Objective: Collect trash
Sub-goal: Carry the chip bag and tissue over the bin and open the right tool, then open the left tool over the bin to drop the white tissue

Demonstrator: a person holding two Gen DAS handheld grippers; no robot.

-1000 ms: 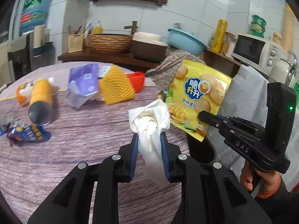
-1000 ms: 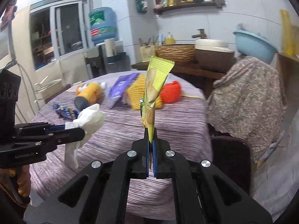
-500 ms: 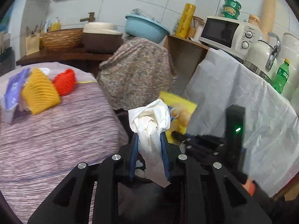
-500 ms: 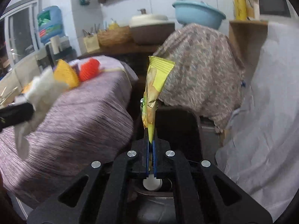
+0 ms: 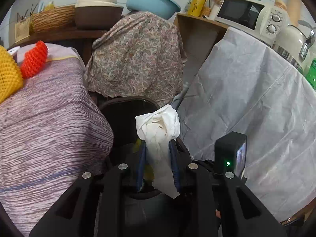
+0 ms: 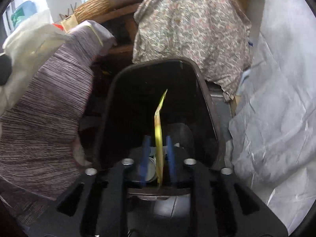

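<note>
My left gripper (image 5: 157, 146) is shut on a crumpled white tissue (image 5: 159, 128) and holds it above a dark trash bin (image 5: 126, 106) beside the table. My right gripper (image 6: 158, 140) points down into the same bin (image 6: 110, 98). Its blue pads (image 6: 145, 148) stand apart, and the yellow chip bag (image 6: 158, 130) hangs edge-on between them, free of both pads. The tissue also shows blurred at the left of the right wrist view (image 6: 25, 45). The right gripper's body (image 5: 230, 152) sits just right of the left gripper.
A purple striped tablecloth (image 5: 45, 118) covers the table on the left, with yellow (image 5: 7, 75) and red (image 5: 34, 58) foam nets on it. A floral cloth (image 5: 136, 57) drapes something behind the bin. A white sheet (image 5: 246, 102) covers the counter on the right.
Both grippers swung from the table to the bin and tilted down. The right gripper's pads opened, releasing the chip bag. The left still holds the tissue.
</note>
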